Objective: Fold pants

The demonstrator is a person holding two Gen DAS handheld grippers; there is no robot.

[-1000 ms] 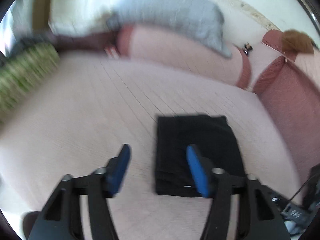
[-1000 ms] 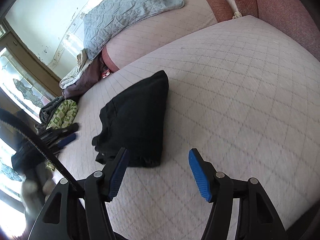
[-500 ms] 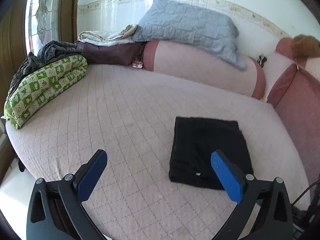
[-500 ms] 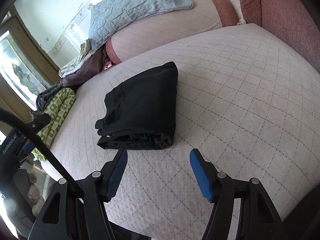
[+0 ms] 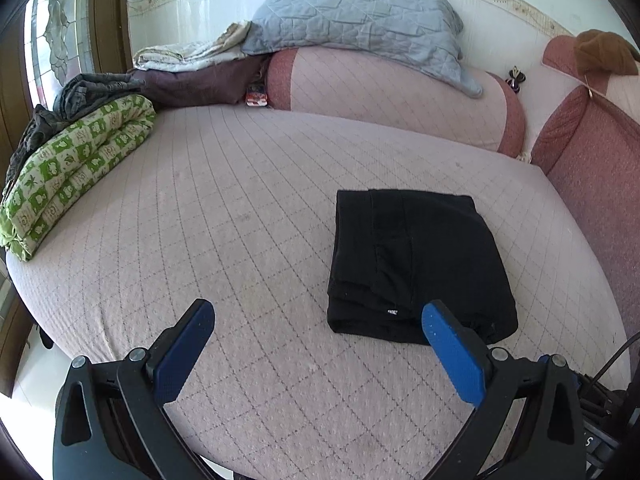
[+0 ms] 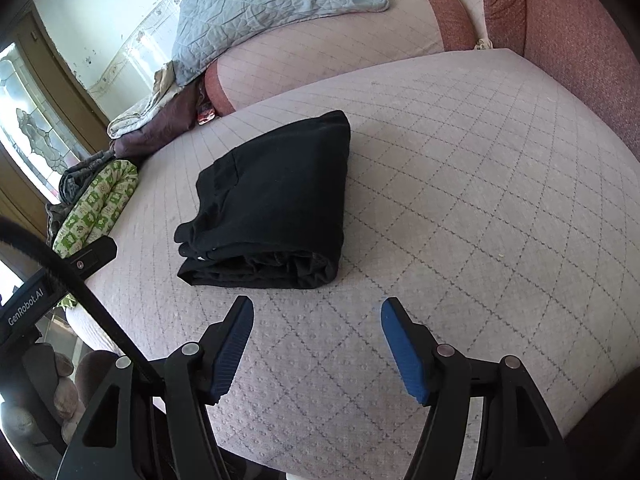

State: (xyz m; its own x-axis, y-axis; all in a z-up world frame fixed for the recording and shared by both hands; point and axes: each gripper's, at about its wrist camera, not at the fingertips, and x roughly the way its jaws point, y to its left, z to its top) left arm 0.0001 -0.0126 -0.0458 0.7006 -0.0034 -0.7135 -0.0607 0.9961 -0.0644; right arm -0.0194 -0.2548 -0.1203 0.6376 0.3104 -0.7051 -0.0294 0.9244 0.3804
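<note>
In the left wrist view, the black pants (image 5: 420, 272) are seen folded into a compact rectangle on the quilted bed (image 5: 240, 240), right of the middle. The left gripper (image 5: 316, 332) is held above the bed edge with its blue fingers (image 5: 452, 356) spread wide and nothing between them. A green checked blanket (image 5: 72, 168) is laid at the far left. In the right wrist view, the pants (image 6: 276, 204) are found just beyond the right gripper (image 6: 316, 328), whose fingers (image 6: 400, 348) are also spread and empty.
</note>
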